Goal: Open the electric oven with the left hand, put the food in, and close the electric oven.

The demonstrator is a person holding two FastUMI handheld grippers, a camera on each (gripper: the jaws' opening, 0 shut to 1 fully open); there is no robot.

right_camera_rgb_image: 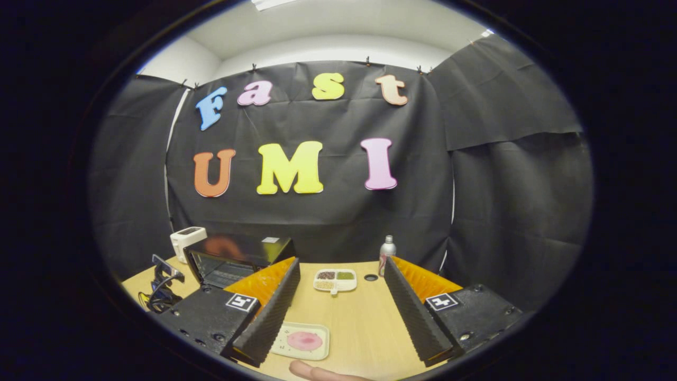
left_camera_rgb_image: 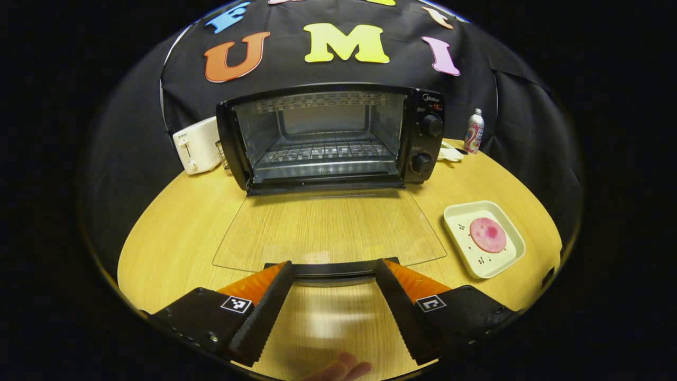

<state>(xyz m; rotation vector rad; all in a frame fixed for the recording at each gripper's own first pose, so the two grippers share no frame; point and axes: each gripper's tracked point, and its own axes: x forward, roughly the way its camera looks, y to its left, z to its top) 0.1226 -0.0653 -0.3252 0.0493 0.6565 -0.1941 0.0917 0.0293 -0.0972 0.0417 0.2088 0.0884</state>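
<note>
on the round wooden table (left_camera_rgb_image: pixel 174 238), boxy oven (left_camera_rgb_image: pixel 330 135), glass door (left_camera_rgb_image: pixel 328 230) flat.

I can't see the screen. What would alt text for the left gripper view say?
A black electric oven stands on a round wooden table with its glass door folded down flat and its wire rack bare. The open left gripper hovers at the door's handle. A pink slice of food waits on a white square plate to the right.

"Midea" on the electric oven (left_camera_rgb_image: pixel 338 137), top right of its control panel (other print too small)
</note>
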